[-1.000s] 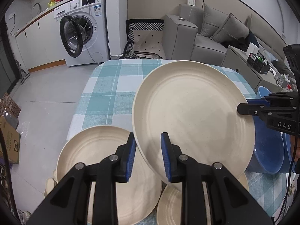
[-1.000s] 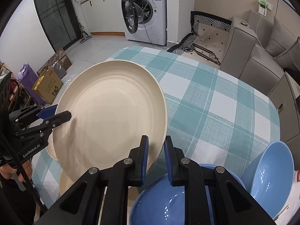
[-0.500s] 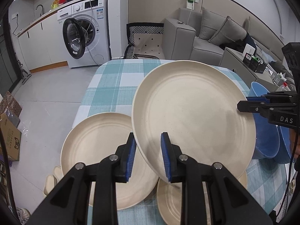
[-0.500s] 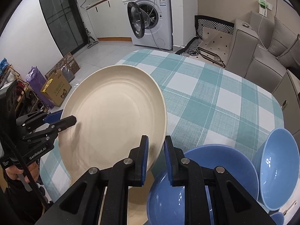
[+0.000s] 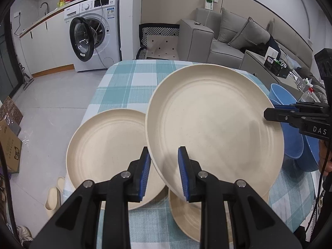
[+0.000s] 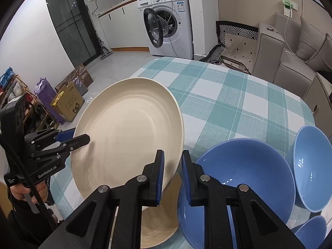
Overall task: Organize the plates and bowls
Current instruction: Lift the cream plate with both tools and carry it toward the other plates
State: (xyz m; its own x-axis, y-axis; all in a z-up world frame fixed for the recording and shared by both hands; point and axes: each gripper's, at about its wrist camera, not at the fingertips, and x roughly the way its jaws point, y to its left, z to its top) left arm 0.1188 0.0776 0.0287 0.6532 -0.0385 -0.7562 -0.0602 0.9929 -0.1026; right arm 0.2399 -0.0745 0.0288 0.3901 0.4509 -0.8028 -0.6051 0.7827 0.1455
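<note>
A large cream plate (image 5: 213, 124) (image 6: 128, 137) hangs tilted above the table, held from two sides. My left gripper (image 5: 164, 159) (image 6: 83, 139) is shut on its near left rim. On the opposite rim my right gripper (image 6: 172, 159) (image 5: 269, 114) is shut as well. A second cream plate (image 5: 108, 145) lies flat on the table at the left. Under the held one a third cream plate (image 5: 186, 217) (image 6: 157, 224) is partly hidden. Three blue bowls sit to the right: a big one (image 6: 244, 176) (image 5: 290, 141), another (image 6: 311, 166) leaning behind it, and one (image 6: 309, 230) at the lower corner.
The table wears a teal checked cloth (image 5: 128, 83) (image 6: 228, 95), bare across its far half. Its left edge drops to the floor, with slippers (image 5: 51, 197) and a cardboard box (image 6: 66, 103). A washing machine (image 5: 95, 35) and grey sofa (image 5: 228, 41) stand beyond. A hand (image 6: 22, 193) grips the left tool.
Both grippers have drawn back toward the near side with the plate still held between them. The flat plate at the left and the blue bowls now show more fully.
</note>
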